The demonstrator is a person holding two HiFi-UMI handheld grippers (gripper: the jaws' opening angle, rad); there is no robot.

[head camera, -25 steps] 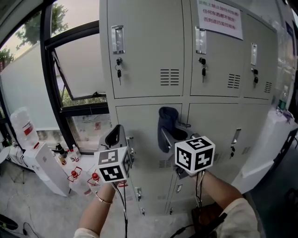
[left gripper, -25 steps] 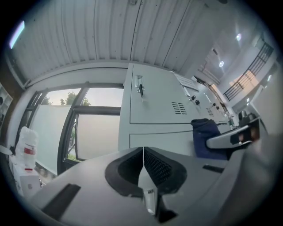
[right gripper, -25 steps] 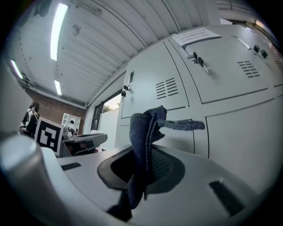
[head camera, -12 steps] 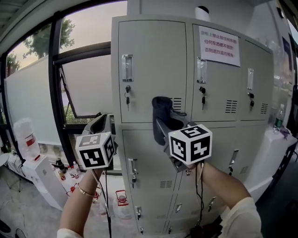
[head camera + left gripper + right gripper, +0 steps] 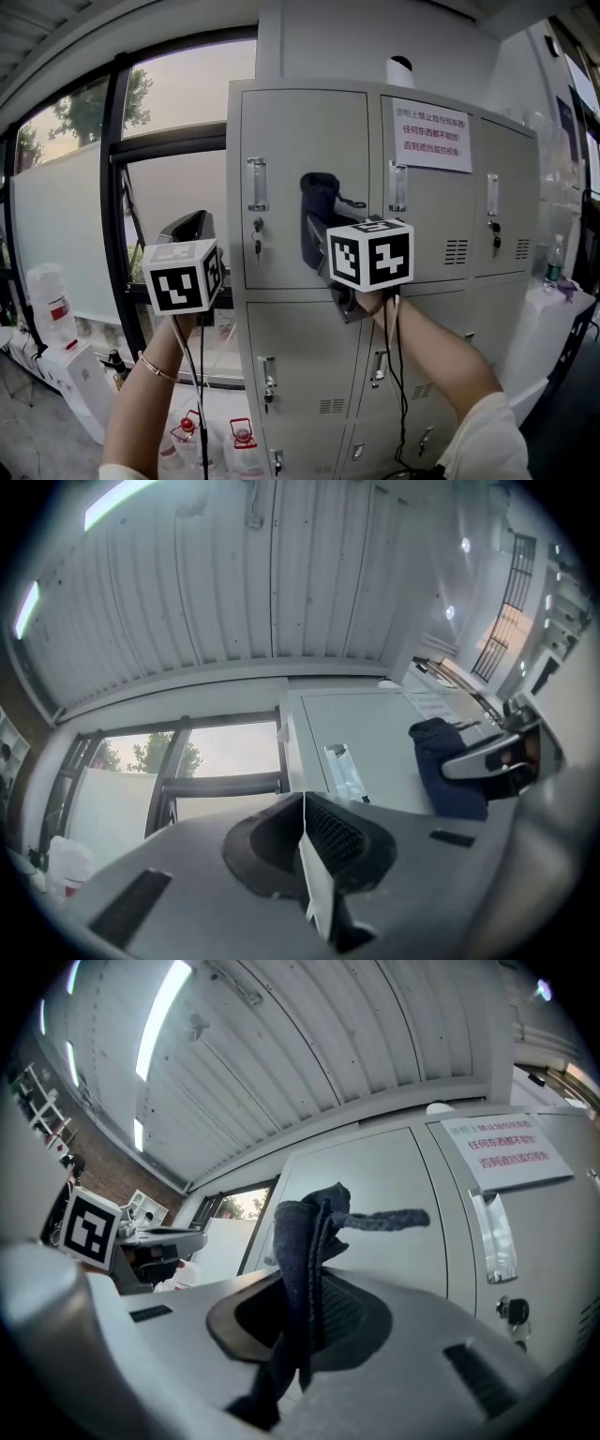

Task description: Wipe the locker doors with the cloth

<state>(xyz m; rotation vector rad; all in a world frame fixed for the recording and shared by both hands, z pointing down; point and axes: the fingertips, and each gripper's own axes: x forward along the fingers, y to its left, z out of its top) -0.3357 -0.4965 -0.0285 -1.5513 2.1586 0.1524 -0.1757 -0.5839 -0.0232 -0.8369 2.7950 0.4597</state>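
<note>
The right claw (image 5: 305,1309) is clenched on one dark blue cloth (image 5: 302,1241). The cloth is pinched upright between the jaws, and a loose strip is thrown out sideways above them. In the head view this claw (image 5: 323,230) is held high in front of the locker bank (image 5: 309,366), with the cloth (image 5: 316,208) bunched before the right edge of the upper left door (image 5: 281,141). Whether the cloth is pressed onto the door cannot be told. The right forearm (image 5: 436,352) is stretched upward from the lower right, in a pale sleeve.

The left claw (image 5: 306,841) is clenched on nothing, its jaws brought together. It (image 5: 187,228) is held up to the left of the locker bank, in front of the window frame (image 5: 117,187), and is kept well apart from the cloth. The left forearm (image 5: 141,403) is held almost upright, and a thin bracelet (image 5: 155,367) is worn at the wrist.

Two claws and one cloth are counted. Three upper doors are seen on the locker bank, and one paper notice (image 5: 431,133) is fixed to the middle one. Two red-capped water jugs (image 5: 240,437) are stood at its foot.
</note>
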